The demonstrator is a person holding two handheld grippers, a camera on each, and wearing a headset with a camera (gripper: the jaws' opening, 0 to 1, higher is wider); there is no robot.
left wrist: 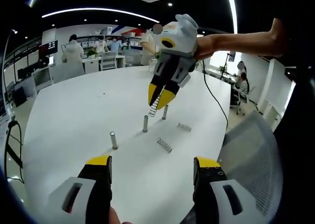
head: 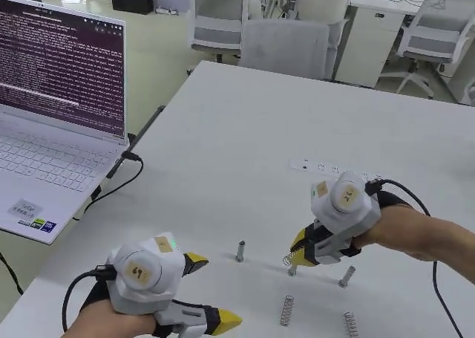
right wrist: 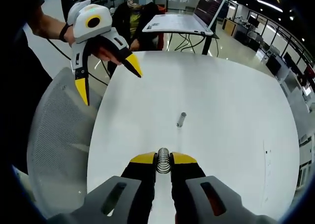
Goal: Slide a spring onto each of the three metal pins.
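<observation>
Spring (right wrist: 163,165) | clamped between right gripper (right wrist: 163,158) jaws | just above middle pin (left wrist: 145,123)

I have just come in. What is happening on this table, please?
A person works at a white table with a gripper in each hand. The right gripper is shut on a spring and holds it just over the middle pin. The spring does not look seated yet, and the other two pins look bare too. Two more springs lie on the table. The left gripper is open and empty.
</observation>
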